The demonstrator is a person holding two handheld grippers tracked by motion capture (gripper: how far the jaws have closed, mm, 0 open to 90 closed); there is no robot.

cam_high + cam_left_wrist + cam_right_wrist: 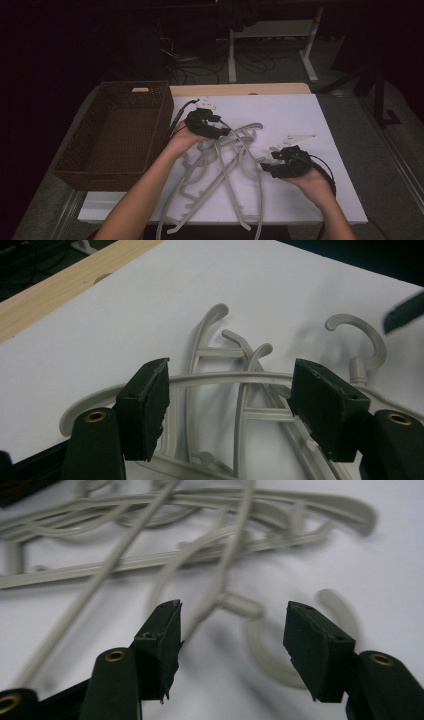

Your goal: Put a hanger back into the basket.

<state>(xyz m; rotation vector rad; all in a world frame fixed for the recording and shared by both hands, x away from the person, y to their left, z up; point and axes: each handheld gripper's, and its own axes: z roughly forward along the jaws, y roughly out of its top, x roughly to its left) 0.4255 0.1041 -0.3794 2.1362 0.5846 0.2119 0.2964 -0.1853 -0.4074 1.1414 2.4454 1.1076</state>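
A tangled heap of several grey plastic hangers (225, 165) lies on the white board (295, 112). My left gripper (220, 131) hovers over the heap's far left part. In the left gripper view it (231, 376) stands open, and a curved hanger arm (225, 377) runs across behind both pads, untouched. A hanger hook (371, 342) lies to the right. My right gripper (269, 167) is at the heap's right side, jaws pointing left. In the right gripper view it (230, 611) is open above the board, with a blurred hanger hook (257, 647) and its neck (240, 605) beyond the pads.
A brown wicker basket (162, 117) stands at the board's left edge. A strip of wooden tabletop (240, 89) shows behind the board. The board's far right part is bare. Dark floor with cables and table legs lies beyond.
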